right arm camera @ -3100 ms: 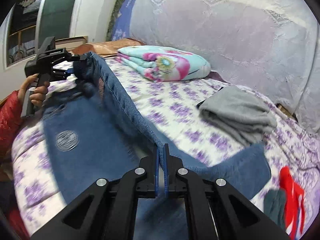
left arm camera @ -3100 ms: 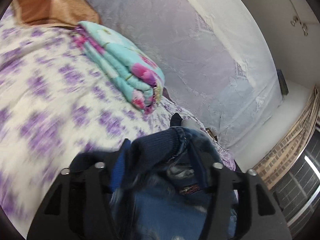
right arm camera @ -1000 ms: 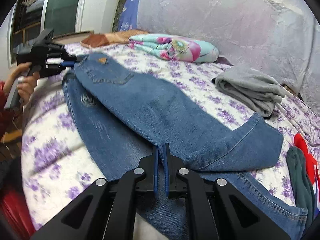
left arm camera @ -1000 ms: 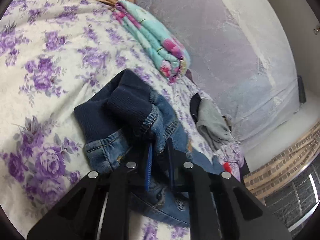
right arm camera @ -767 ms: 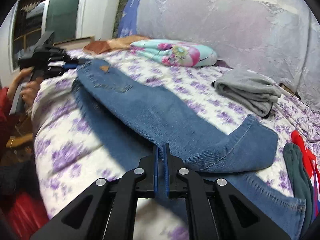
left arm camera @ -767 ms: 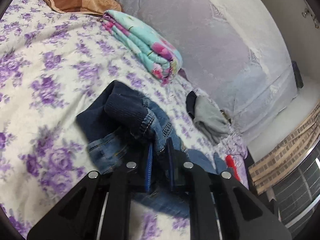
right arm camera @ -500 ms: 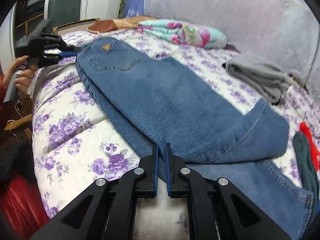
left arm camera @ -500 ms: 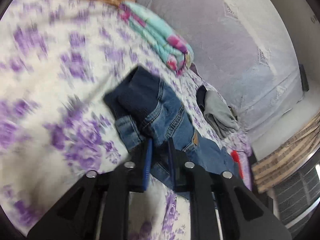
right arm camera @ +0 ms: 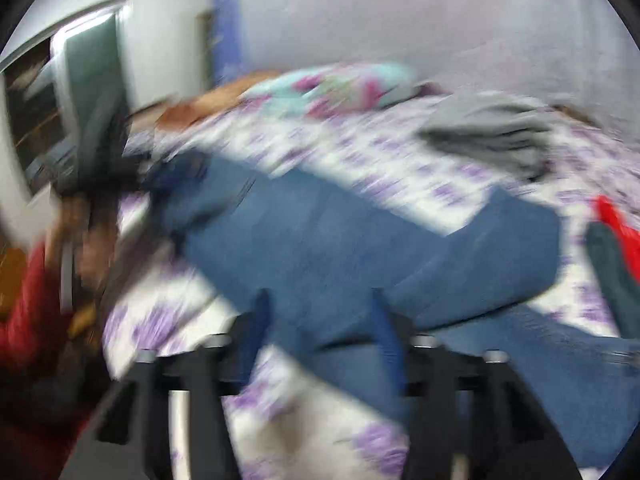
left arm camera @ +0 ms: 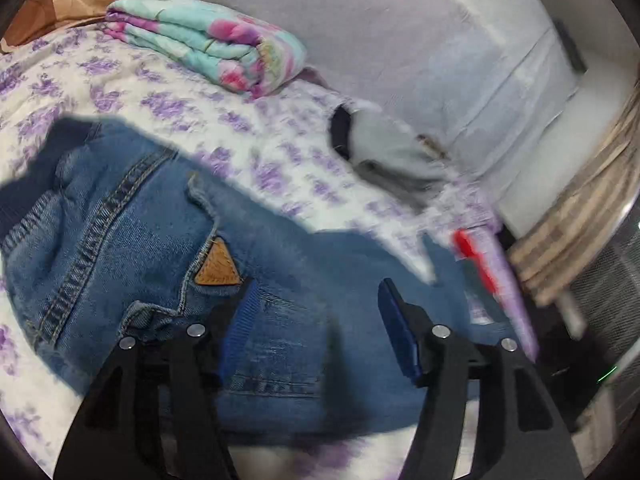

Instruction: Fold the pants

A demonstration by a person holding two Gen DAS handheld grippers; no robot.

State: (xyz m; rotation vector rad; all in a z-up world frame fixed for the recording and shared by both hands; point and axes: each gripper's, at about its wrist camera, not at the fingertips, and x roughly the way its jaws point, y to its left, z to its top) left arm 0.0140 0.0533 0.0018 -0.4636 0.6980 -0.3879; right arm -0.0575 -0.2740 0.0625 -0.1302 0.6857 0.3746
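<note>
Both my pairs of jaws had just been opening and let go of the denim they pinched a second before. Left gripper [left arm camera: 316,300] stood wide above the waist part of the pants [left arm camera: 168,240], pads apart from the cloth. Right gripper [right arm camera: 320,312] was wide too, over the folded leg. The pants lay flat on the flowered bedspread [left arm camera: 168,108], near a folded blanket [left arm camera: 208,48] and a grey garment [left arm camera: 392,156].
</note>
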